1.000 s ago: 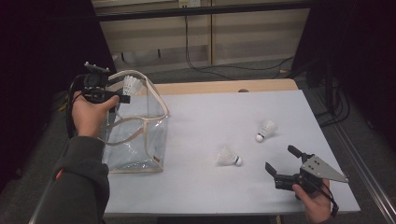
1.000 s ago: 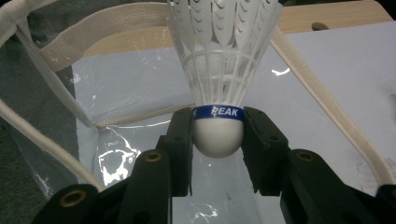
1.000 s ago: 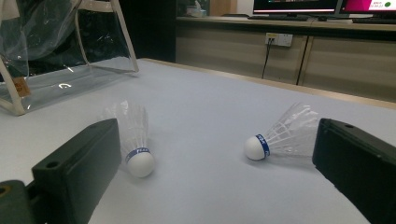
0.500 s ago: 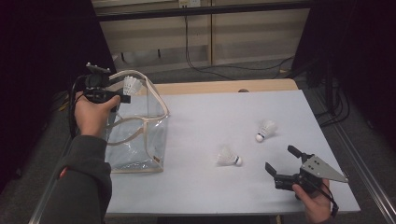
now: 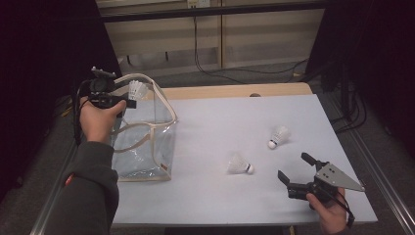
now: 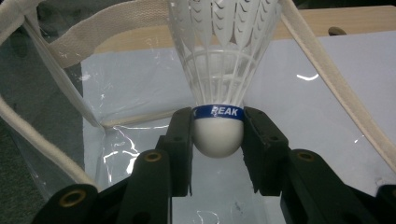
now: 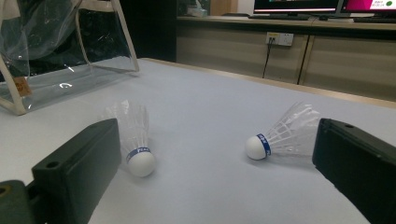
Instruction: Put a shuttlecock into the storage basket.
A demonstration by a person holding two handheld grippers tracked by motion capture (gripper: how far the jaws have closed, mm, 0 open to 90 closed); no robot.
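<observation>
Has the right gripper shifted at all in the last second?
No. The right gripper sits at the same spot near the table's front right corner, open, just as far from the nearest shuttlecock.

White shuttlecock (image 6: 219, 70) upright, cork down, above clear bag (image 5: 142, 147) opening

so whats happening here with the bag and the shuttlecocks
A person is putting shuttlecocks into a clear bag. The left gripper is clamped on one shuttlecock's cork, holding it over the bag's open top. Two more shuttlecocks lie on the table, in front of the open right gripper.
</observation>
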